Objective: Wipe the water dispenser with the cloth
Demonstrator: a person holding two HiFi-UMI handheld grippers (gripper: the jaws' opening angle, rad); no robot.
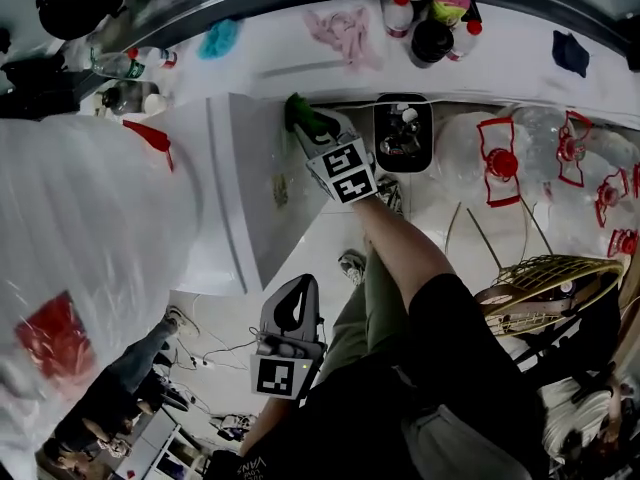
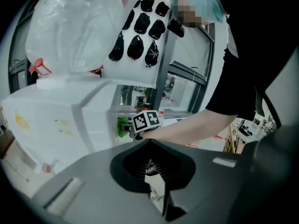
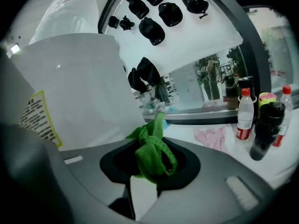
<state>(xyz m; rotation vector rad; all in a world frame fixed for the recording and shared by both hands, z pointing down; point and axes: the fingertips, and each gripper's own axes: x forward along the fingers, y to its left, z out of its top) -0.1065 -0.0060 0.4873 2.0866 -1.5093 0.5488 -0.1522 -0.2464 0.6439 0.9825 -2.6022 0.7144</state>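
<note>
The white water dispenser (image 1: 250, 198) stands at centre left, with a large translucent water jug (image 1: 80, 248) on top of it. My right gripper (image 1: 308, 128) is shut on a bunched green cloth (image 1: 300, 115) and holds it against the dispenser's upper side panel. In the right gripper view the cloth (image 3: 152, 153) bulges out between the jaws, close to the dispenser wall (image 3: 70, 92). My left gripper (image 1: 295, 293) hangs lower and nearer to me, apart from the dispenser, shut with nothing in it. The left gripper view shows the dispenser (image 2: 60, 120) and the cloth (image 2: 122, 126) ahead.
A white counter runs behind the dispenser with a pink cloth (image 1: 345, 33) and several bottles (image 1: 430, 18). Empty water jugs with red handles (image 1: 520, 158) and a black bin (image 1: 402, 133) lie to the right. A wicker basket (image 1: 545, 288) sits by my right side.
</note>
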